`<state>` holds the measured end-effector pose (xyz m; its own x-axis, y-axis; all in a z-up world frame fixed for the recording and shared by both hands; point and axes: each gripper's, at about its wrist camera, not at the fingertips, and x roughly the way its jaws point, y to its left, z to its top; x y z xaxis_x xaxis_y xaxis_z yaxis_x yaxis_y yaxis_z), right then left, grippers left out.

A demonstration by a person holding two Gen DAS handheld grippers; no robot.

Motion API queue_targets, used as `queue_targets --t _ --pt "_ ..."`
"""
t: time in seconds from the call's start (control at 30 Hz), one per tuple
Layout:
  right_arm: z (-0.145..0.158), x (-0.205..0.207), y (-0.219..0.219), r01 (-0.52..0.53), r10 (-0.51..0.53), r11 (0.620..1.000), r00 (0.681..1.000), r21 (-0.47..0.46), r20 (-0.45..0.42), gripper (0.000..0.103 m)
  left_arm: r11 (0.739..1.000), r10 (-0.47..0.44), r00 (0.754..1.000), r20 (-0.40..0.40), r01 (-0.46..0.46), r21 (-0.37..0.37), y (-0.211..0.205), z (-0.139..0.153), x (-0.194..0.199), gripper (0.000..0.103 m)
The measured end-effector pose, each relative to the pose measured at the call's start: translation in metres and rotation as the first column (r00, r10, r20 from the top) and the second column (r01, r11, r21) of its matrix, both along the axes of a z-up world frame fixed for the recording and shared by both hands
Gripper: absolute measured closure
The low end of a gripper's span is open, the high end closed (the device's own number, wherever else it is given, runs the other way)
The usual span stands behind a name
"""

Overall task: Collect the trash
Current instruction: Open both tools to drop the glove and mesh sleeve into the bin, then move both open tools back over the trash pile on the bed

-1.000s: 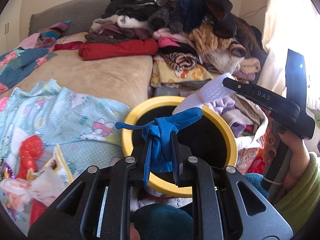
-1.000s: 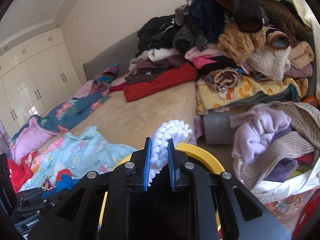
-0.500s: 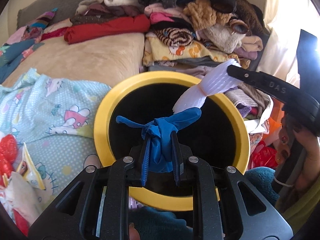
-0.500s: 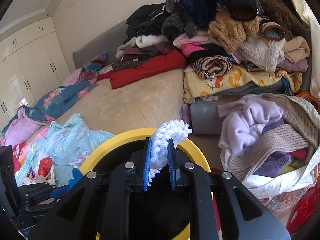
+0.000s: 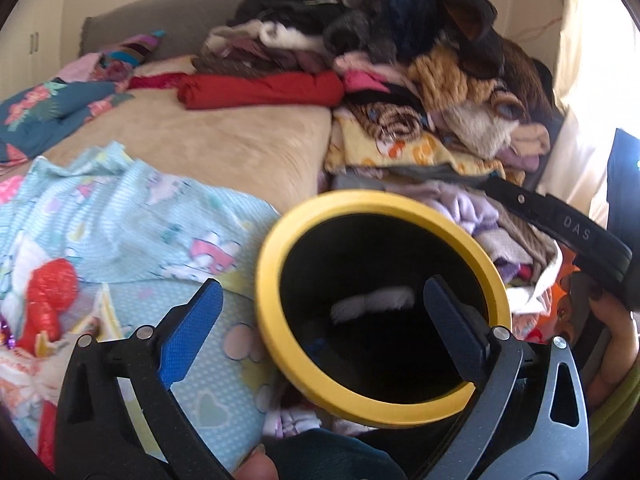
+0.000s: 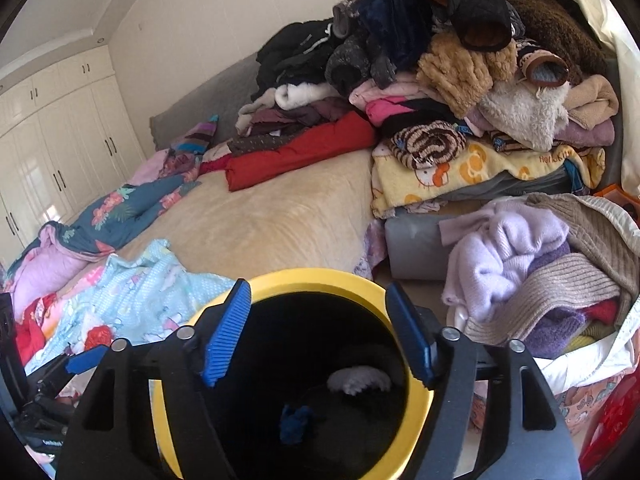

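Observation:
A black bin with a yellow rim (image 5: 280, 236) (image 6: 320, 276) stands beside the bed. Inside it lie a white bubble-wrap wad (image 5: 372, 302) (image 6: 358, 380) and a crumpled blue glove (image 6: 296, 422). My left gripper (image 5: 320, 316) hangs over the bin's near rim, its jaws opening wide with nothing between them. My right gripper (image 6: 318, 336) is above the bin mouth, its jaws opening too, and holds nothing. The right gripper's black finger (image 5: 560, 220) also shows in the left wrist view, over the bin's right side, with a hand (image 5: 612, 320) on it.
Red and white wrappers (image 5: 48, 300) lie on a light blue patterned cloth (image 5: 160, 220) left of the bin. A tall heap of clothes (image 6: 440, 60) fills the bed's far side. A bag of knitwear (image 6: 540, 272) stands right of the bin.
Both grippers went from shut to open. The blue glove left the left jaws and the white wad left the right jaws; both now lie in the bin.

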<state>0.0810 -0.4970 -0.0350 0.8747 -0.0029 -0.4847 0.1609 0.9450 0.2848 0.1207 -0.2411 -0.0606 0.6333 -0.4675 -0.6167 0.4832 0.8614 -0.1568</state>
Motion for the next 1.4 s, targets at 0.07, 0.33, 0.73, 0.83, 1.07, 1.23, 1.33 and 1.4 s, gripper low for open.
queue_targets --t 0.07,0.33,0.73,0.83,1.07,1.23,1.33,1.4 --pt "0.004 -0.001 0.005 -0.008 0.008 1.0 1.0 0.0 0.011 0.028 1.0 0.02 1.0 0.017 -0.02 -0.017 0.009 0.006 -0.001 0.01" --pt "0.016 -0.002 0.03 -0.054 0.055 0.998 0.998 -0.022 0.039 0.021 0.995 0.092 0.994 0.058 -0.09 -0.05 0.04 0.023 -0.007 0.01" --pt "0.035 -0.003 0.077 -0.146 0.147 0.989 0.986 -0.018 0.076 0.017 0.981 0.175 0.98 0.093 -0.166 -0.102 0.083 0.042 -0.01 0.01" --pt "0.038 -0.003 0.089 -0.171 0.172 0.985 0.982 -0.024 0.081 0.015 0.976 0.2 0.974 0.106 -0.189 -0.108 0.094 0.046 -0.012 0.01" --pt "0.044 -0.003 0.115 -0.225 0.228 0.973 0.97 -0.044 0.082 0.015 0.963 0.258 0.956 0.137 -0.243 -0.115 0.119 0.052 -0.014 0.01" --pt "0.047 -0.003 0.136 -0.261 0.266 0.963 0.961 -0.064 0.081 0.014 0.955 0.287 0.948 0.138 -0.27 -0.125 0.134 0.054 -0.014 0.01" --pt "0.049 -0.003 0.149 -0.284 0.289 0.956 0.954 -0.075 0.078 0.013 0.949 0.305 0.943 0.135 -0.288 -0.131 0.145 0.053 -0.014 0.01" --pt "0.049 -0.003 0.158 -0.301 0.307 0.95 0.949 -0.082 0.076 0.013 0.944 0.318 0.938 0.134 -0.301 -0.133 0.151 0.054 -0.014 0.01"
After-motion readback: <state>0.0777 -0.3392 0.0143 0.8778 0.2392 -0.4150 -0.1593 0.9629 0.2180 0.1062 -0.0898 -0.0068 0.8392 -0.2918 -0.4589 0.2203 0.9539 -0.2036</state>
